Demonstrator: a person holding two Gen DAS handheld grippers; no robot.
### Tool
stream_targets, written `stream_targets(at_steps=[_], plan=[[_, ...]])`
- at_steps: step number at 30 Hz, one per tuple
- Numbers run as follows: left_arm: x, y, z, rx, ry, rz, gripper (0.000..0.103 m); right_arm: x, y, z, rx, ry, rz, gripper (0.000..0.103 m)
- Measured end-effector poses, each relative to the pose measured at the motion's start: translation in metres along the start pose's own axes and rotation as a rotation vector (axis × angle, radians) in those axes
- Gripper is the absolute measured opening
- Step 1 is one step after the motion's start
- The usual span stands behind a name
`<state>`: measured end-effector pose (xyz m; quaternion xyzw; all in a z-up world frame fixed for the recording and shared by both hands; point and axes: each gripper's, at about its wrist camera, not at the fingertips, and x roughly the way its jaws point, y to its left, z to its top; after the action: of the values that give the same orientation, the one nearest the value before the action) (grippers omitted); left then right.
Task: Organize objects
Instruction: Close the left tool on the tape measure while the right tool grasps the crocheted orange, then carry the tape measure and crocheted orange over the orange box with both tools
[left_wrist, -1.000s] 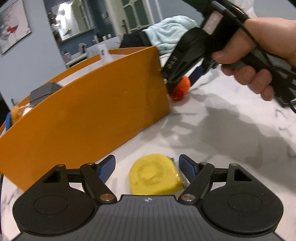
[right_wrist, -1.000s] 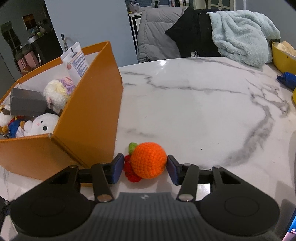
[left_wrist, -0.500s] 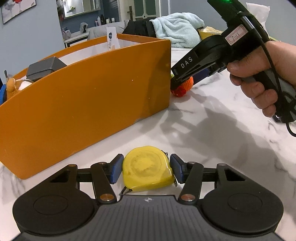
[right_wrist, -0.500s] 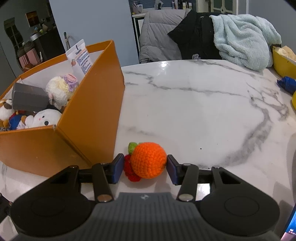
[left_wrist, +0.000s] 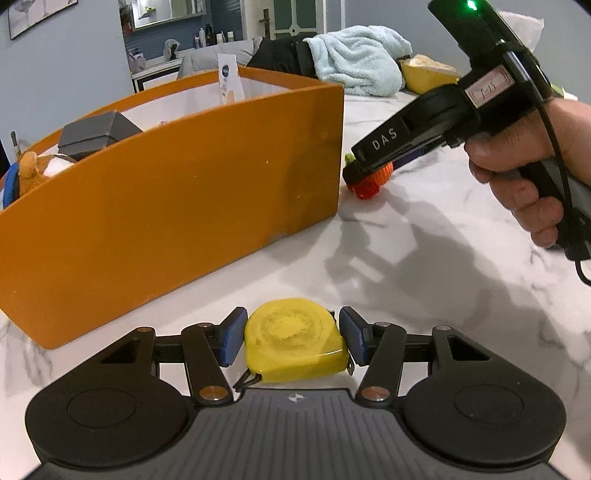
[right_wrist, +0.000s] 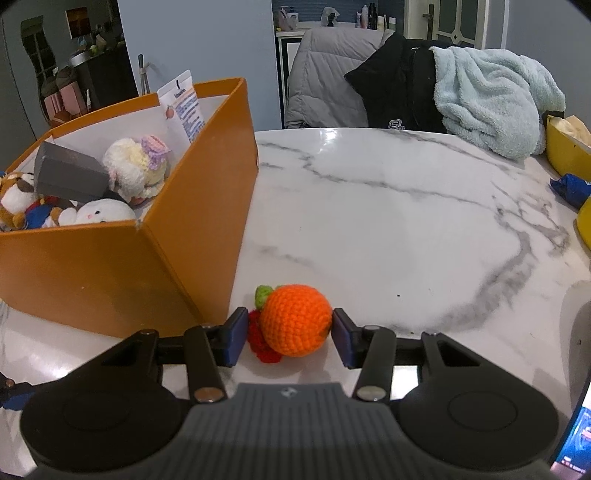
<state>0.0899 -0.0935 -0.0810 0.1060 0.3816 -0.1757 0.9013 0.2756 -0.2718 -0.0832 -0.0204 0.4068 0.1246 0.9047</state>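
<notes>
The left gripper (left_wrist: 293, 341) sits low over the marble tabletop (left_wrist: 424, 295) with its jaws clamped on a yellow tape measure (left_wrist: 295, 341), both blue pads pressed against its sides; whether the tape measure is off the tabletop cannot be told. Just beyond it to the left stands the orange box (left_wrist: 177, 206), its long wall facing the camera, with a grey block (left_wrist: 98, 131) and a white packet (left_wrist: 229, 79) showing above the rim. At the box's far right corner the right gripper (left_wrist: 369, 177), held in a hand (left_wrist: 517, 173), reaches down to a crochet orange (left_wrist: 373, 181) on the tabletop. In the right wrist view the right gripper (right_wrist: 290, 332) has its jaws closed about this crochet orange (right_wrist: 295, 319), the right pad touching the orange ball and the left pad against the red piece beside it, with a green leaf at the far left of the toy. The toy lies just beside the near corner of the box (right_wrist: 192, 236). Inside the box lie the grey block (right_wrist: 70, 173), a cream crochet toy (right_wrist: 136, 168), a white plush (right_wrist: 105, 212), and the upright packet (right_wrist: 183, 107). At the far side of the tabletop lies a pale blue blanket (right_wrist: 491, 99).
</notes>
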Motion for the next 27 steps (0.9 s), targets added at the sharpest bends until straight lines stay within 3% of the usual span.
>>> stream_targets(at_steps=[17,24,27], plan=[[-0.033,0.007,0.0,-0.037,-0.04,-0.025,0.064,-0.044,-0.012,0.006,0.102,-0.036,0.001,0.05],[-0.061,0.013,0.017,-0.061,-0.131,-0.036,0.064,-0.085,-0.006,0.023,0.108,-0.204,-0.019,0.05],[-0.073,0.018,0.034,-0.083,-0.193,-0.041,0.064,-0.103,-0.001,0.032,0.118,-0.284,0.026,0.05]])
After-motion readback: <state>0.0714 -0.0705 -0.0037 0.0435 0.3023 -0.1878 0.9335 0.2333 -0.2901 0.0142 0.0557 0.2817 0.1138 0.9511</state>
